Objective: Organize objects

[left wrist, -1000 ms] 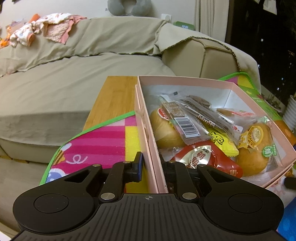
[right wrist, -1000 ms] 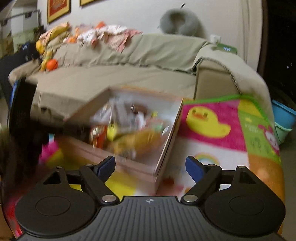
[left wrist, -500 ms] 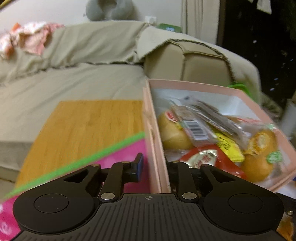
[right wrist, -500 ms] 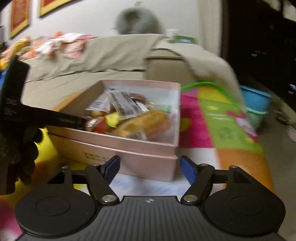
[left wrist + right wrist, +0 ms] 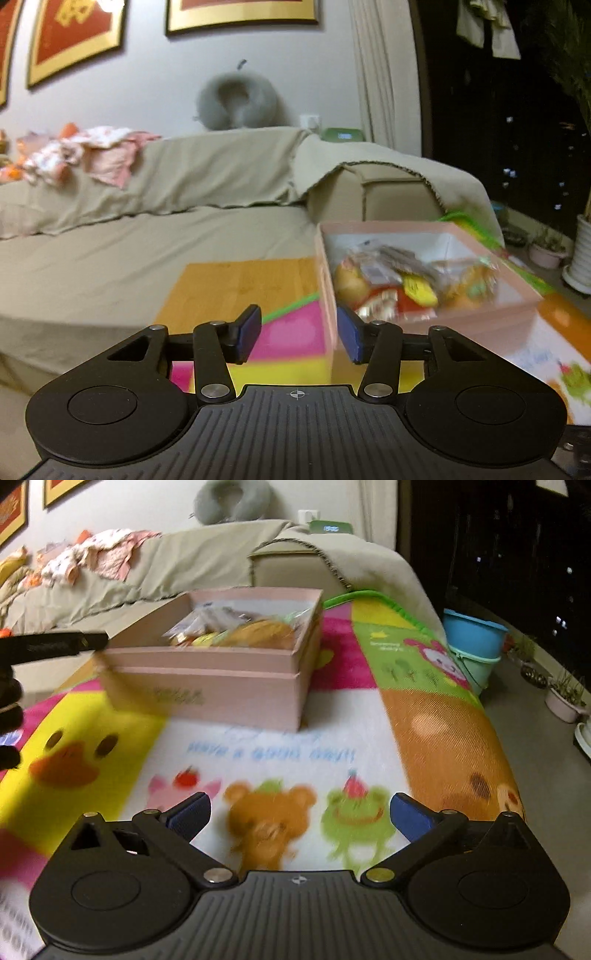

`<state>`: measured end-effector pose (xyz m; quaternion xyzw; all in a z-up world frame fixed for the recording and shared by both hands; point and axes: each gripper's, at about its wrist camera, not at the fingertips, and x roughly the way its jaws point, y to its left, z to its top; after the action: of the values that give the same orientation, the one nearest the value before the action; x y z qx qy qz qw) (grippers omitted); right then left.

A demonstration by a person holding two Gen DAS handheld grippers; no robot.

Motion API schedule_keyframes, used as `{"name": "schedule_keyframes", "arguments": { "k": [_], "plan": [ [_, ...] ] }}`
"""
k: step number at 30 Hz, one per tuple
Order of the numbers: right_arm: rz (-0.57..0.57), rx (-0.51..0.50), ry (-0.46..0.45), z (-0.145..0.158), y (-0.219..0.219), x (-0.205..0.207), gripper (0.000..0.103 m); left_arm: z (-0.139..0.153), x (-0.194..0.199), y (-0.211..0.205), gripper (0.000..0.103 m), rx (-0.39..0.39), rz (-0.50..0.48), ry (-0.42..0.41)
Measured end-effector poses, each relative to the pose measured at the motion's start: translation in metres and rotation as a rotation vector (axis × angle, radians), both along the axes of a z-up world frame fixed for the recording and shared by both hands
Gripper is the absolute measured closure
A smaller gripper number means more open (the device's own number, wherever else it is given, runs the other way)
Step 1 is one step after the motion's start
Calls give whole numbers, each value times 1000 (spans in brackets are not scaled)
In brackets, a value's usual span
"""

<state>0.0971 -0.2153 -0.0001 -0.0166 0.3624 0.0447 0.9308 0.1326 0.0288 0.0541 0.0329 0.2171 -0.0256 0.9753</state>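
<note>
- The left gripper (image 5: pixel 297 334) is hanging with its jaws parted and empty around the near left wall of the pink snack box (image 5: pixel 424 291); whether a pad is touching the wall is hard to tell.
- The right gripper (image 5: pixel 299 814) is hovering spread wide and empty over the cartoon play mat (image 5: pixel 295 746), well short of the box.
- The box, full of wrapped buns and snack packets (image 5: pixel 410 286), is sitting on the mat near the sofa (image 5: pixel 147 236).
- Judging by this, the box looks placed; next comes choosing another item.
- The mat's blue lettering and the box's side print are blurring past reading.
</note>
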Motion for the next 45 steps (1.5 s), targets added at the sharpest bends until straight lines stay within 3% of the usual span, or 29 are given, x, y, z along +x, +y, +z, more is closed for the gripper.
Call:
{"name": "schedule_keyframes", "arguments": {
  "k": [5,7,10,13,24,37,40,45],
  "plan": [
    [45,-73,-15,-5,23,-17,0,-29,-48,-15,51,-41,-17,161],
    [29,-42,-2,-5,19,-14,0,-41,-59,-25,51,-30,-37,183],
    [1,43,-13,-8,9,-16,0,-43,-65,-34,51,-5,-38,172],
    [2,7,-51,-13,13,-19,0,-46,-65,-35,52,-36,-41,197],
    [-9,19,-51,-14,12,-16,0,-49,-73,-52,56,-13,-9,193],
    [-12,25,-52,-14,12,-16,0,-50,-78,-46,52,-76,-12,196],
    [-12,25,-52,-14,12,-16,0,-49,-78,-45,58,-71,4,193],
    [-13,24,-53,-14,13,-16,0,-48,-77,-42,59,-41,30,192]
  ]
}}
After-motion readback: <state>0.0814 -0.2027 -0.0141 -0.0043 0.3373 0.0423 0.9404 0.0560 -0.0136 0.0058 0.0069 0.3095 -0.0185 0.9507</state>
